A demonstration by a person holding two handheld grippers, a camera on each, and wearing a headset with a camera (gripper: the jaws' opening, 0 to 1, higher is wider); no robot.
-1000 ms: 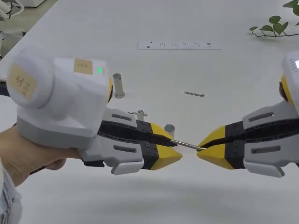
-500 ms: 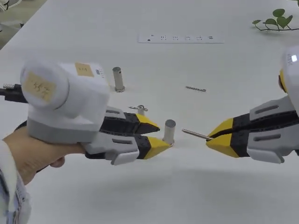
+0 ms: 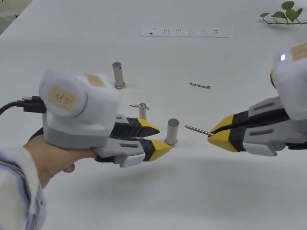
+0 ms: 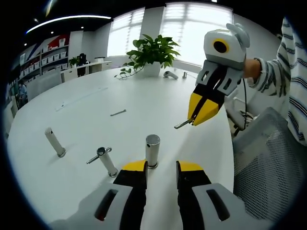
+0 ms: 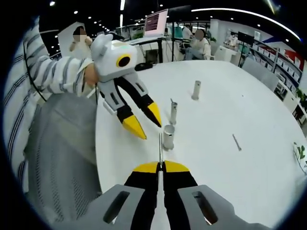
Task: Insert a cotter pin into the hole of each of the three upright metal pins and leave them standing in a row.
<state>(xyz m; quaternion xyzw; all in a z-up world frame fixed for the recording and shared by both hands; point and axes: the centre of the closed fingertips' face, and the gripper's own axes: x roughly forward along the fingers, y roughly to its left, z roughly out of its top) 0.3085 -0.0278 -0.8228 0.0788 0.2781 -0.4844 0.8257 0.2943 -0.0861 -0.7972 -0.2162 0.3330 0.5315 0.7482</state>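
Three metal pins stand upright on the white table: a far one (image 3: 117, 75), a middle one (image 3: 142, 111) with a cotter pin through its top, and a near one (image 3: 171, 132). My left gripper (image 3: 162, 137) is open, and the near pin (image 4: 152, 150) stands just ahead of the gap between its jaws. My right gripper (image 3: 216, 134) is shut on a cotter pin (image 3: 196, 129) whose free end points at the near pin, a short way off. In the right gripper view that cotter pin (image 5: 160, 148) sticks out straight toward the near pin (image 5: 168, 136).
A loose cotter pin (image 3: 199, 86) lies on the table behind the grippers. A white power strip (image 3: 183, 32) lies at the back and a green plant (image 3: 285, 13) at the back right. A grey mesh chair (image 5: 62, 158) stands at the table's edge.
Earlier both grippers held the cotter pin. The left gripper has let go, opened and come up to the near metal pin. The right gripper keeps the cotter pin.
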